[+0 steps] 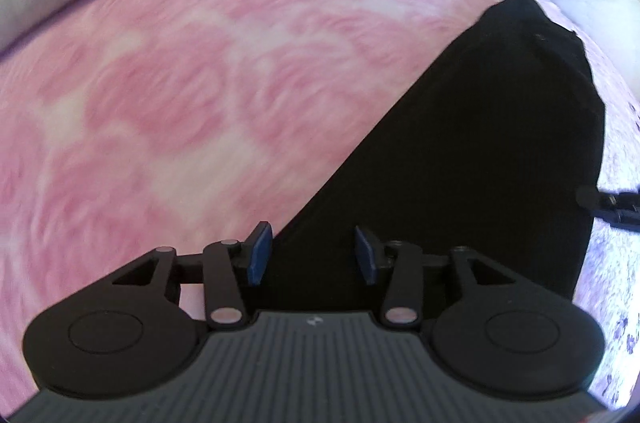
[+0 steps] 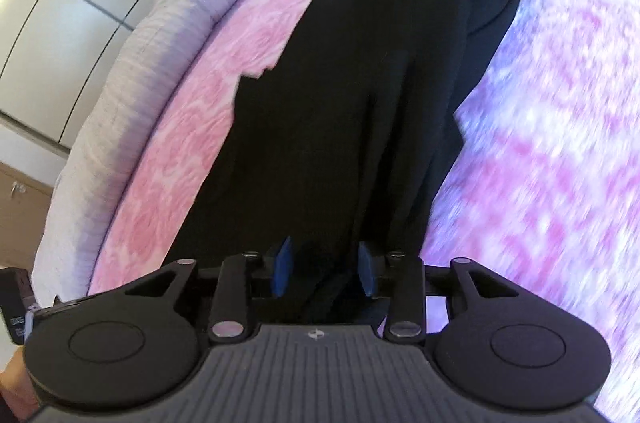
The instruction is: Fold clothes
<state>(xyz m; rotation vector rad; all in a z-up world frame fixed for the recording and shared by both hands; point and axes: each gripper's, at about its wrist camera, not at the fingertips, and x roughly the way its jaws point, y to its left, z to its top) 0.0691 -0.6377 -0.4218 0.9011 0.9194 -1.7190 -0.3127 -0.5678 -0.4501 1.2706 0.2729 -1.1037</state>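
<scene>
The black garment (image 1: 472,151) lies spread on the pink floral bedspread (image 1: 160,95) of a bed. In the left wrist view, the left tool (image 1: 313,255) hangs over the garment's near edge, its blue pads (image 1: 258,253) partly apart with the cloth's corner beneath the gap, not pinched. The right tool (image 2: 325,267) also stands partly apart, with dark folds bunched between its pads (image 2: 283,265); whether they press the fabric I cannot tell.

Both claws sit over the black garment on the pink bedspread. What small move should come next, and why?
Probably close the left claw on the black garment: its pads stand apart over the near edge without pinching it. The right claw also looks open over bunched cloth.
</scene>
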